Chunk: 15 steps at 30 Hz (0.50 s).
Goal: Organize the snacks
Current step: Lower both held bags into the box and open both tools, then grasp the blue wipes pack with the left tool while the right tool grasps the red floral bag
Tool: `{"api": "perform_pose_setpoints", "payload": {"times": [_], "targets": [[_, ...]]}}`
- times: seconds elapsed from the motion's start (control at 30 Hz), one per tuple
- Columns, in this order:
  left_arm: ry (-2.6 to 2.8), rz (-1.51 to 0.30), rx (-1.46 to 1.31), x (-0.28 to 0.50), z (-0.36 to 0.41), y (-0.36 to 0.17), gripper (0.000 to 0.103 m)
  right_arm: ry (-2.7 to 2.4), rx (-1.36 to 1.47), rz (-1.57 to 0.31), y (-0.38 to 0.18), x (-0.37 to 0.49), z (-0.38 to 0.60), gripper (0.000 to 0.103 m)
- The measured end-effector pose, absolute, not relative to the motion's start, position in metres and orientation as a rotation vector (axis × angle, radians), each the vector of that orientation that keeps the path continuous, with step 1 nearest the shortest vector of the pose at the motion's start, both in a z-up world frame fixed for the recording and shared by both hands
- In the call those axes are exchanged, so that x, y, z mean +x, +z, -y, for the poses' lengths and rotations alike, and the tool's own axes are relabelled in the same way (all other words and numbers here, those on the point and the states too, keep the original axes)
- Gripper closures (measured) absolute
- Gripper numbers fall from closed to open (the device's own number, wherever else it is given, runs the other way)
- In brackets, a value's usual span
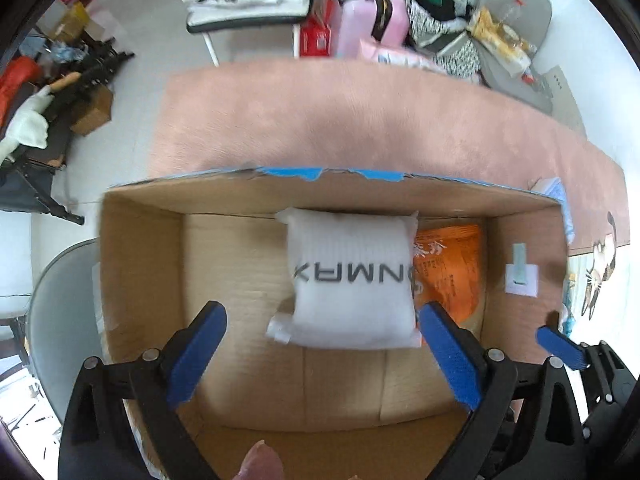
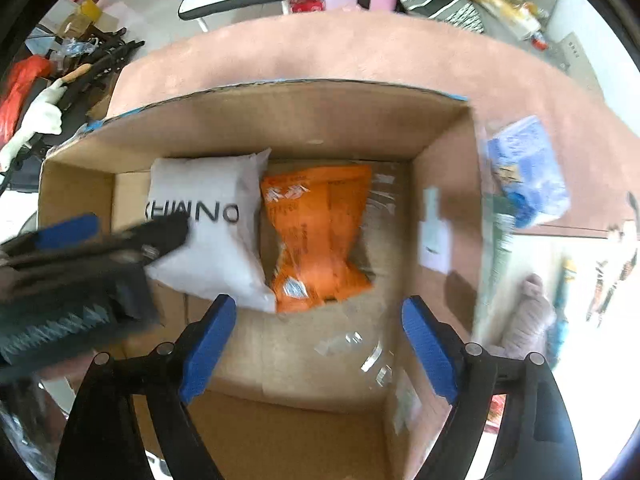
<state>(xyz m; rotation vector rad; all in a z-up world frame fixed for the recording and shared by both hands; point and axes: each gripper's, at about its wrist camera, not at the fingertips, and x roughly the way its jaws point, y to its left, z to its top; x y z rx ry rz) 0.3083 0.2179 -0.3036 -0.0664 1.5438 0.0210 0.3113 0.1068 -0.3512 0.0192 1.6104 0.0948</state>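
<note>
Both claws point down into an open cardboard box sitting on a pink worktop.

Left claw: released, blue fingers spread wide, nothing between the pads. It hangs over the box floor at the near edge of the white bag; its right finger stands just beside the bag's near right corner.

Right claw: released too, jaws wide, nothing held. It hangs over bare box floor just in front of the orange bag.

White bag with dark lettering lies flat on the box floor toward the far wall. Orange bag lies right beside it, touching, its edge partly under the white one in the left view.

Clear plastic wrap, hard to read, lies on the box floor near the right claw. A white label is stuck on the box's right inner wall.

A blue packet lies outside the box, just past its right wall, blurred.
</note>
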Motion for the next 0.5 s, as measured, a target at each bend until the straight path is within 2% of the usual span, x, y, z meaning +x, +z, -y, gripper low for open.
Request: {"api": "perform_pose_setpoints", "payload": {"times": [0.07, 0.5], "targets": [[0.044, -1.499, -0.06, 0.292, -0.218, -0.287, 0.004, 0.097, 0.028, -1.577, -0.337, 0.297, -0.097, 0.001], [0.088, -1.357, -0.046, 0.218, -0.199, -0.226, 0.004, 0.126, 0.03, -1.395, -0.224, 0.225, -0.048, 0.0]]}}
